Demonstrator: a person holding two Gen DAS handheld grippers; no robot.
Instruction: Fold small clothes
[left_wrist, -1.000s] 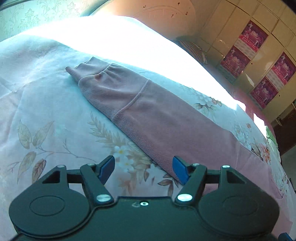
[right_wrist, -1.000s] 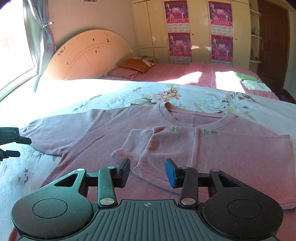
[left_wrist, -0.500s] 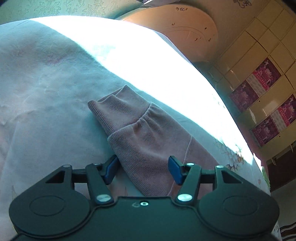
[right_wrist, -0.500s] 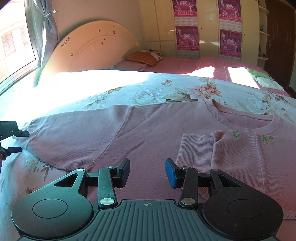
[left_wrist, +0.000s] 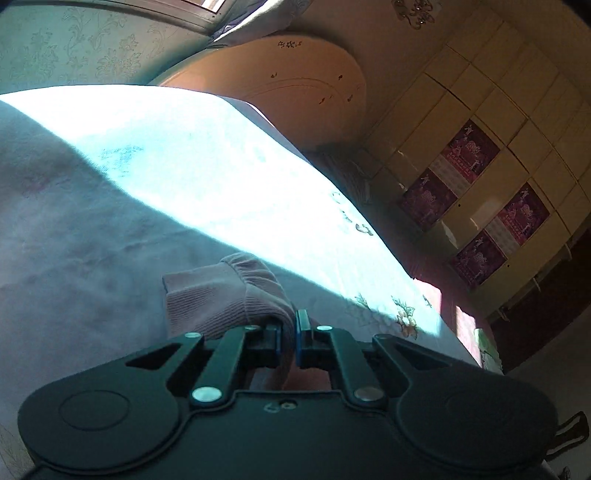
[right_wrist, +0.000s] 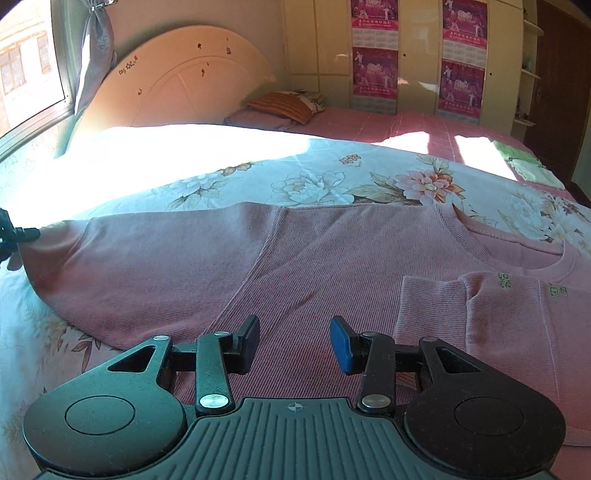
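Note:
A small pink knit sweater (right_wrist: 295, 266) lies spread flat on the floral bedspread (right_wrist: 314, 181). Its right sleeve (right_wrist: 498, 332) is folded across the chest. Its left sleeve (right_wrist: 129, 258) stretches out to the left. My left gripper (left_wrist: 290, 341) is shut on that sleeve's cuff (left_wrist: 225, 295), and its tip shows at the far left of the right wrist view (right_wrist: 14, 236). My right gripper (right_wrist: 293, 343) is open and empty, low over the sweater's lower body.
A wooden headboard (right_wrist: 177, 81) stands at the back left under a window (right_wrist: 26, 62). Pillows (right_wrist: 284, 107) and a pink sheet (right_wrist: 424, 129) lie behind. Wardrobe doors with posters (right_wrist: 417, 55) line the far wall. Folded green cloth (right_wrist: 524, 162) lies at the right.
My left gripper has moved up the sleeve to the cuff and closed on it. My right gripper has shifted left over the sweater body, still open.

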